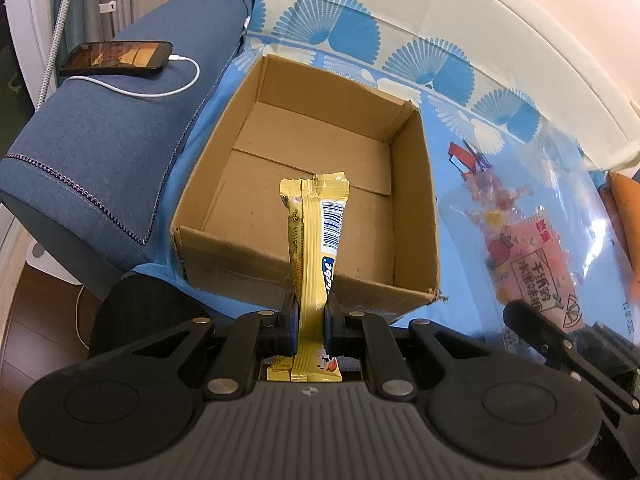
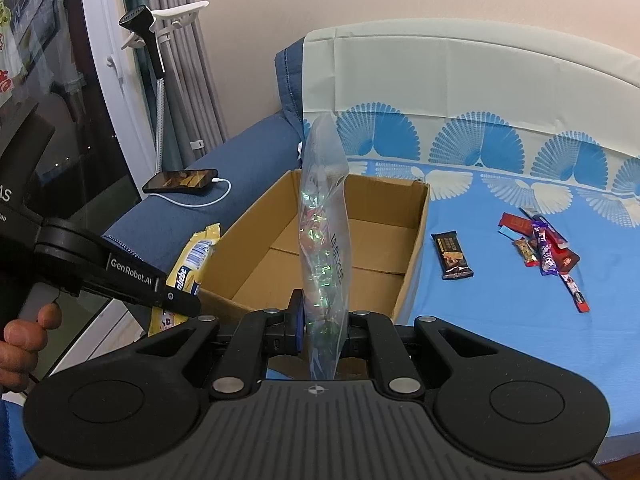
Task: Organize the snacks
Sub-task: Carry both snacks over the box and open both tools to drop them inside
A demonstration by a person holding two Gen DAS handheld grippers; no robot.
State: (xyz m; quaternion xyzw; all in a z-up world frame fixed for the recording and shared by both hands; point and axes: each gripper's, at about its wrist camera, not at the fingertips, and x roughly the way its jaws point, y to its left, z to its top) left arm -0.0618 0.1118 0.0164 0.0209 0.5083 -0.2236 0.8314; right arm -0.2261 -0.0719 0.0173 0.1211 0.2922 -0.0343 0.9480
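My left gripper (image 1: 311,322) is clamped on a yellow snack bar (image 1: 316,248), held above the near wall of the open cardboard box (image 1: 416,208). My right gripper (image 2: 322,326) pinches a clear candy bag (image 2: 325,216) upright before the box. Loose snacks (image 2: 540,248) lie beyond, right, on the blue cloth (image 2: 500,320).

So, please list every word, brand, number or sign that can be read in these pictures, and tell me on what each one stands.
"GenRobot.AI": on the left gripper, seen from the right wrist.
"...ebe": partial brand on the yellow snack bar; its barcode and date digits are too small.
"水果味": on the clear candy bag; the other characters there are unclear.
Date print on that bag, mirrored: unreadable.
Wrappers of the loose snacks and the dark bar: too small.
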